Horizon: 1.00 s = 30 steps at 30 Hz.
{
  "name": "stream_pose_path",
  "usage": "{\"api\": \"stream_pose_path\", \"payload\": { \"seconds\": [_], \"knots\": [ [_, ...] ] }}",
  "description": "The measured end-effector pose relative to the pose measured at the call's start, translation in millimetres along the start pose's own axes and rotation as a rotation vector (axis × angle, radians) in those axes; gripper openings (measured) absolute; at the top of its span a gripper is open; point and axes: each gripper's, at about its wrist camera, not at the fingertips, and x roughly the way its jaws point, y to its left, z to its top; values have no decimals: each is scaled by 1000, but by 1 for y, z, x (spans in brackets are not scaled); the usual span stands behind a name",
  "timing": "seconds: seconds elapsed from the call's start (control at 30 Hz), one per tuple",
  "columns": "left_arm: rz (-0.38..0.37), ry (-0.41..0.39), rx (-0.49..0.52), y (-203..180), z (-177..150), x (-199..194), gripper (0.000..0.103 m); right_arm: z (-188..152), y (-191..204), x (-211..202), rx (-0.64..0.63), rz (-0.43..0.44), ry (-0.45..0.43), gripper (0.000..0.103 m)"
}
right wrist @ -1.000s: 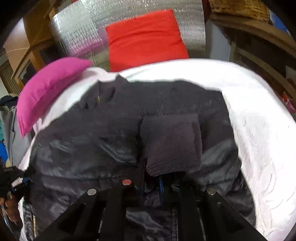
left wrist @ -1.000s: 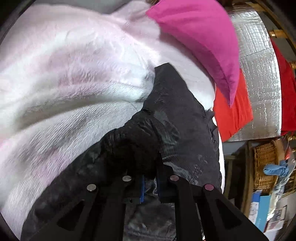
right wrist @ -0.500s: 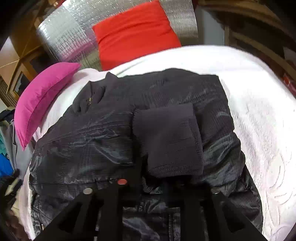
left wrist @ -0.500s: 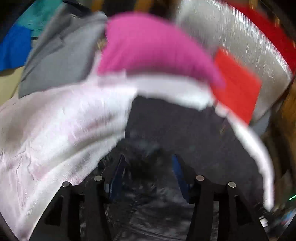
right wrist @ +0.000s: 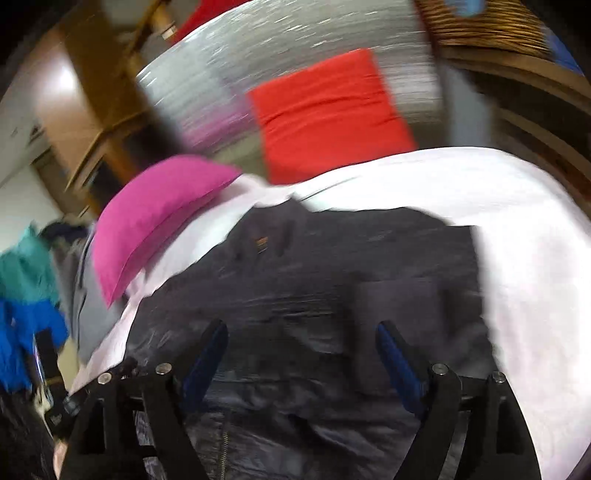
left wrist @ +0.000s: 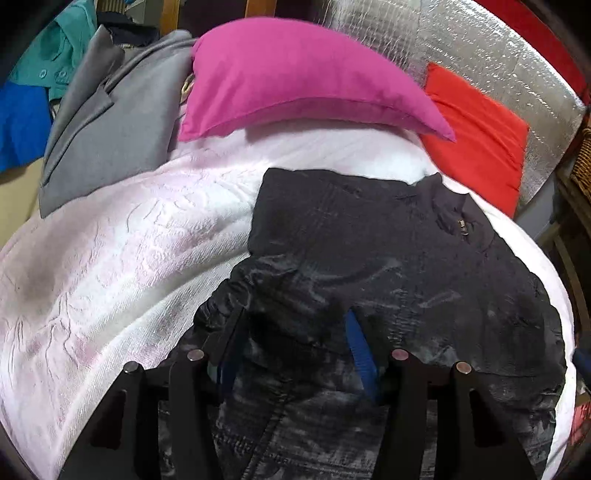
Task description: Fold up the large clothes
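Observation:
A large black jacket (left wrist: 388,266) lies spread on a white bedspread (left wrist: 122,258), collar toward the pillows. It also shows in the blurred right wrist view (right wrist: 332,273), with a folded sleeve cuff (right wrist: 399,306) lying on its right side. My left gripper (left wrist: 291,339) is open, its blue-padded fingers (left wrist: 360,350) resting at the jacket's bunched left edge, with fabric between them. My right gripper (right wrist: 301,343) is open and empty, just above the jacket's lower middle.
A magenta pillow (left wrist: 295,77) and a red cushion (left wrist: 476,133) lie at the bed's head against a silver foil panel (left wrist: 491,55). A grey coat (left wrist: 107,125) and blue and teal clothes (left wrist: 22,122) lie left. A wicker basket (right wrist: 480,26) stands beyond the bed.
Both grippers have opened and let go of the jacket: the left released the sleeve bunch, the right released the cuff. Both views have swung up toward the head of the bed.

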Motion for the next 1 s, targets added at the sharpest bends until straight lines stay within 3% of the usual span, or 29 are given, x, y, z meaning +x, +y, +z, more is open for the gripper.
{"api": "stream_pose_path", "payload": {
  "seconds": [0.1, 0.2, 0.43, 0.57, 0.83, 0.9, 1.0],
  "knots": [
    [2, 36, -5, 5, -3, 9, 56, -12, -15, 50, 40, -75, 144, 85],
    [16, 28, 28, 1, -4, 8, 56, -14, -10, 49, 13, -96, 121, 85],
    [17, 30, 38, -1, -3, 13, 57, 12, 11, 29, -8, -55, 40, 87],
    [21, 33, 49, -2, -4, 15, 58, 10, -16, 77, 53, -134, 185, 90],
    [-2, 28, 23, 3, -2, 9, 58, 36, 15, 48, 49, -3, 62, 90],
    [11, 32, 44, 1, -4, 12, 58, 35, 21, 59, 28, 14, 80, 91],
    [21, 30, 69, -2, -5, 14, 58, 21, 7, 96, 46, -7, 206, 92]
  ]
}}
